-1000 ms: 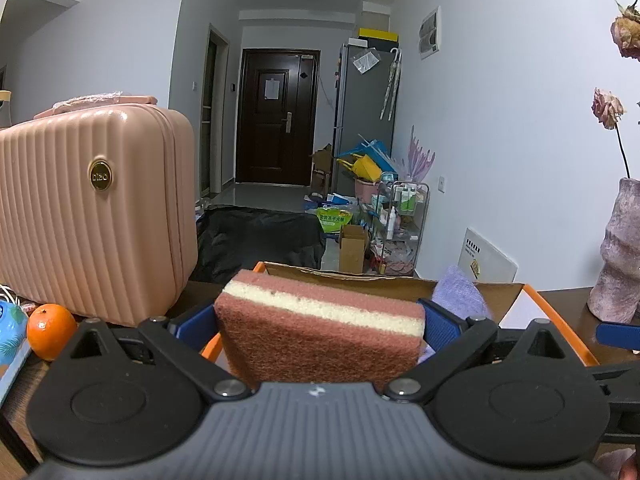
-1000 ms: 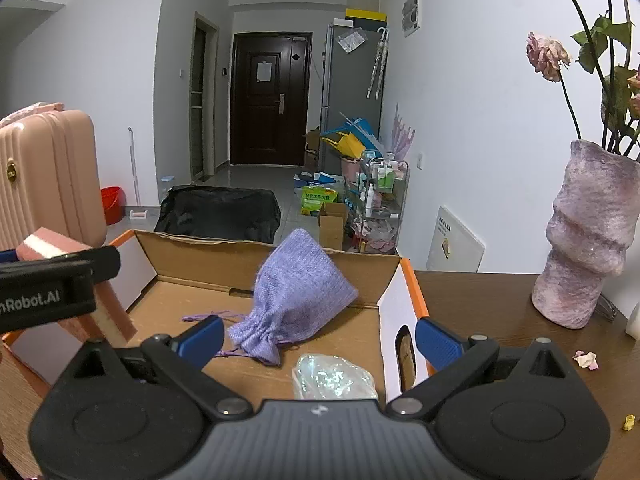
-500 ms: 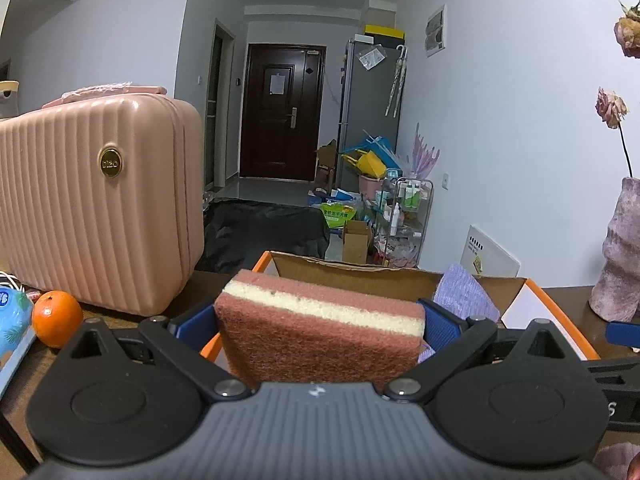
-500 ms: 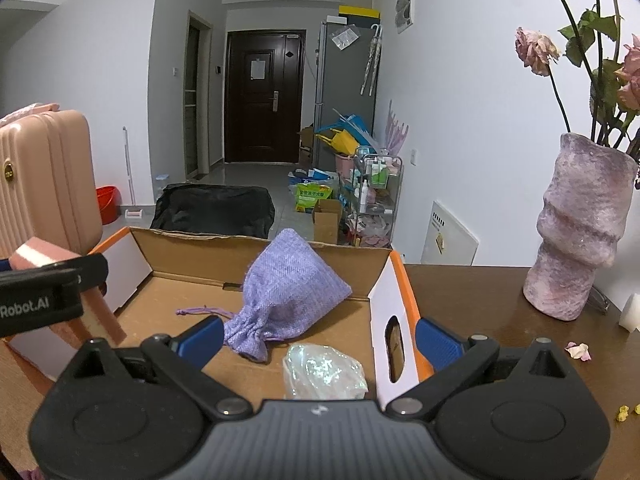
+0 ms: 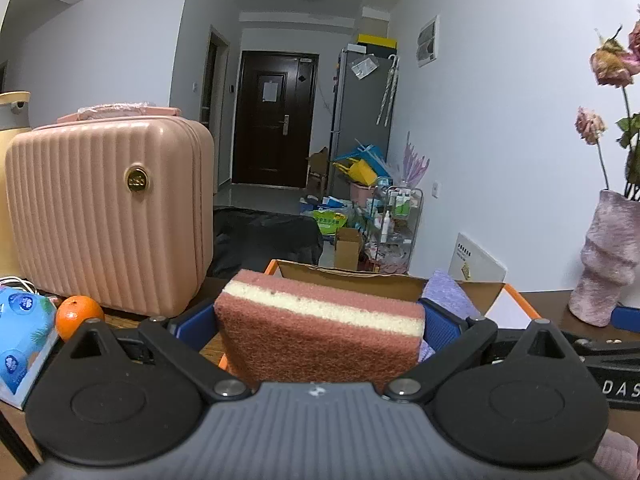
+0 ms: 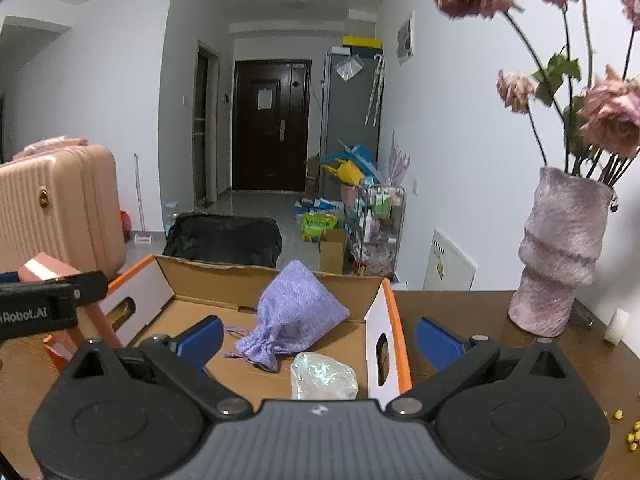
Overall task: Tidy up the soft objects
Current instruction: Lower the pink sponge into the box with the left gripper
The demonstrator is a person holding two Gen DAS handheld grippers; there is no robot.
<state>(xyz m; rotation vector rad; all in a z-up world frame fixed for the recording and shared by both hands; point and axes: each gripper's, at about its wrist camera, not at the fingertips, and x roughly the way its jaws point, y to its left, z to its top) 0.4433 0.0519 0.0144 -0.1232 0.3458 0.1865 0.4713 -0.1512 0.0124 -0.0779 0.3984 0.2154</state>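
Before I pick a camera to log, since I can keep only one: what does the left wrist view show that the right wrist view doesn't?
Only the left wrist view shows the orange and the blue tissue pack beside the pink suitcase, and the sponge close up, clamped in the left gripper.

Only the right wrist view shows the box floor, with the crinkled clear packet, and the right gripper with open, empty jaws.

Both show the cardboard box, purple drawstring pouch, suitcase, vase and sponge.

Both wrist views low, facing hallway, sharing cardboard box (image 6: pixel 276 282)
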